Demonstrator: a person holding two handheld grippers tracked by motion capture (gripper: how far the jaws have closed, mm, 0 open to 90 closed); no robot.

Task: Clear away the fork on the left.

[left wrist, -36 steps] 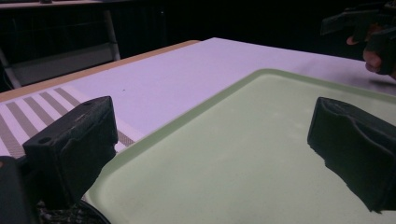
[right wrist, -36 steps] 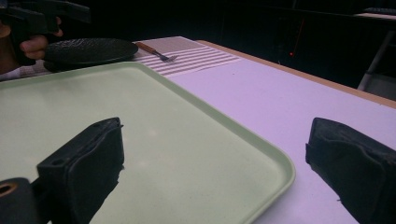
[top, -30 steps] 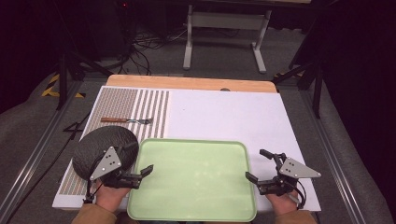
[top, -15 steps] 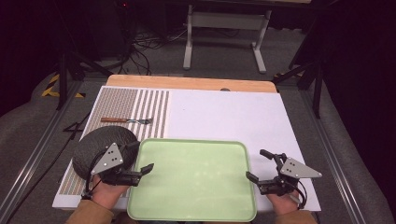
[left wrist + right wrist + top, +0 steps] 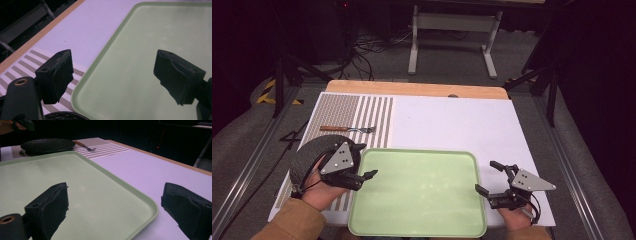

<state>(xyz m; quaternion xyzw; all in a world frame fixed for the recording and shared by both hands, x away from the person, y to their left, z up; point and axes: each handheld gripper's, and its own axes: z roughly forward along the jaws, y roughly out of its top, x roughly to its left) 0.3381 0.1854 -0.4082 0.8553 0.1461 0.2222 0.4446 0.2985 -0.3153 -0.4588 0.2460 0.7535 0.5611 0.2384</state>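
Observation:
A pale green tray [image 5: 419,200] lies at the near middle of the table, with nothing on it. My left gripper [image 5: 367,160] hovers over the tray's left rim, open. Its jaws have just been closing a little, and nothing is held between them. In the left gripper view the tray's corner [image 5: 82,85] passes beneath the gap of the left gripper [image 5: 116,75]. My right gripper [image 5: 486,176] rests open at the tray's right edge. In the right gripper view the right gripper [image 5: 117,207] straddles the tray's rim [image 5: 150,207].
A black round plate [image 5: 304,157] sits left of the tray, partly under my left hand. A fork [image 5: 347,129] with a brown handle lies on the striped mat [image 5: 377,115] beyond it. The white mat [image 5: 452,125] stretches to the wooden far edge.
My left gripper has lifted and moved slightly away from me over the tray's left edge. The right gripper and the tray have stayed put.

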